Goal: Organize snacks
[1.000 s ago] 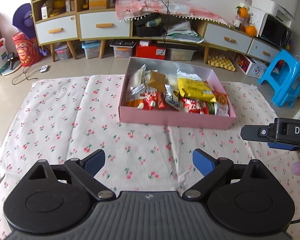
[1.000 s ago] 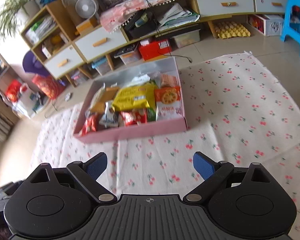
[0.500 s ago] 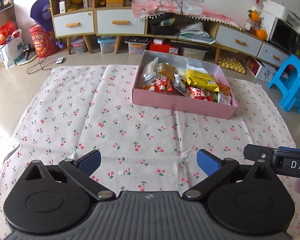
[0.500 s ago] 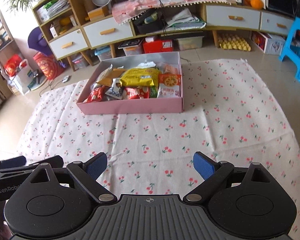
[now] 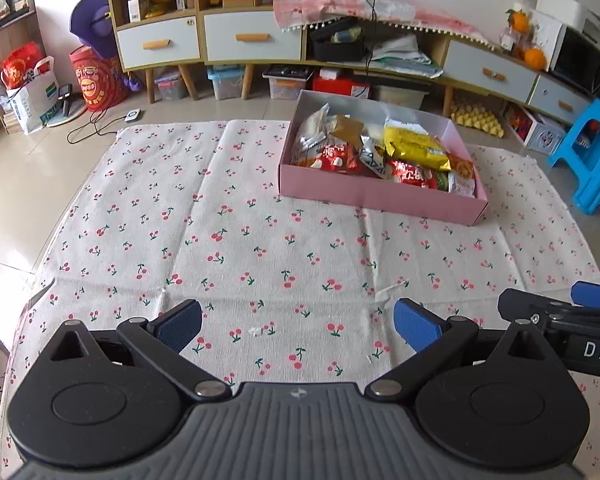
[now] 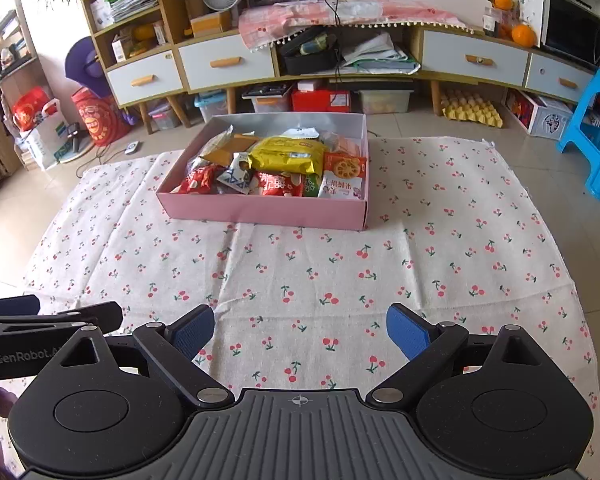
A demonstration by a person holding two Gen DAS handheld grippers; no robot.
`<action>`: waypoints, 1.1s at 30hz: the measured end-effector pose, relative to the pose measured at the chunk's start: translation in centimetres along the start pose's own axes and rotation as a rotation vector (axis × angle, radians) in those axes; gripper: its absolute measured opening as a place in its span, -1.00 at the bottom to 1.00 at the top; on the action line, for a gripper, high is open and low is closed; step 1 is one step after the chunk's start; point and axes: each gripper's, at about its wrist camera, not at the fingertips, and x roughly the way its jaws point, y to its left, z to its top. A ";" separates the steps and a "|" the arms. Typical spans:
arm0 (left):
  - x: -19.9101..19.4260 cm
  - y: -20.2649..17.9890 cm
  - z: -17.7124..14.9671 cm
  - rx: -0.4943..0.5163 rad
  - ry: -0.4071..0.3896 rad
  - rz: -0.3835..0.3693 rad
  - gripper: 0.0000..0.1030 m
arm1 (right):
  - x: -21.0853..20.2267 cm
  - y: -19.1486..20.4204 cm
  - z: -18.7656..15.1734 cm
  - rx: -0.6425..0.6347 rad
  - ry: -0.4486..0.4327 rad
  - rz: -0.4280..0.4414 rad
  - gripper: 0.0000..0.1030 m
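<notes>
A pink box (image 5: 376,199) (image 6: 260,210) full of several snack packets stands on a cherry-print cloth (image 5: 240,248) (image 6: 340,272) on the floor. A yellow packet (image 5: 414,148) (image 6: 288,156) lies on top, with red packets (image 5: 334,158) (image 6: 278,184) near the front wall. My left gripper (image 5: 298,326) is open and empty, well back from the box. My right gripper (image 6: 300,330) is open and empty, also well back. Each gripper shows at the edge of the other's view.
A long low cabinet (image 6: 340,60) with drawers runs along the far wall, with storage bins (image 6: 384,100) under it. A blue plastic stool (image 5: 592,160) (image 6: 596,136) stands at the right of the cloth. Red bags (image 5: 96,80) and a cable lie at the left.
Both grippers have pulled back and up from the box, so it looks smaller and farther away. Both stay open and empty.
</notes>
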 end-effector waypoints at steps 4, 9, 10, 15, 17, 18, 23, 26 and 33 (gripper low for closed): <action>-0.4 -0.2 -0.2 0.017 -0.010 0.007 0.99 | 0.1 0.1 -0.1 -0.005 0.009 0.002 0.84; -0.4 -0.1 -0.3 0.014 -0.012 0.019 0.99 | 0.0 0.3 -0.3 -0.015 0.005 -0.005 0.84; -0.4 -0.2 -0.2 0.016 -0.012 0.021 0.99 | 0.0 0.3 -0.3 -0.015 0.003 -0.007 0.84; -0.6 -0.4 -0.3 0.028 -0.016 0.028 0.99 | -0.1 0.5 -0.4 -0.019 -0.003 -0.012 0.84; -0.6 -0.3 -0.4 0.032 -0.020 0.034 0.99 | -0.1 0.5 -0.4 -0.020 -0.001 -0.013 0.84; -0.6 -0.4 -0.3 0.032 -0.021 0.036 0.99 | -0.1 0.5 -0.4 -0.020 0.000 -0.014 0.84; -0.6 -0.3 -0.3 0.029 -0.022 0.037 0.99 | 0.0 0.6 -0.4 -0.016 -0.001 -0.018 0.84; -0.6 -0.4 -0.3 0.033 -0.022 0.039 0.99 | 0.1 0.5 -0.4 -0.014 0.000 -0.019 0.84; -0.6 -0.5 -0.3 0.038 -0.021 0.042 0.99 | 0.2 0.4 -0.4 -0.013 0.002 -0.020 0.84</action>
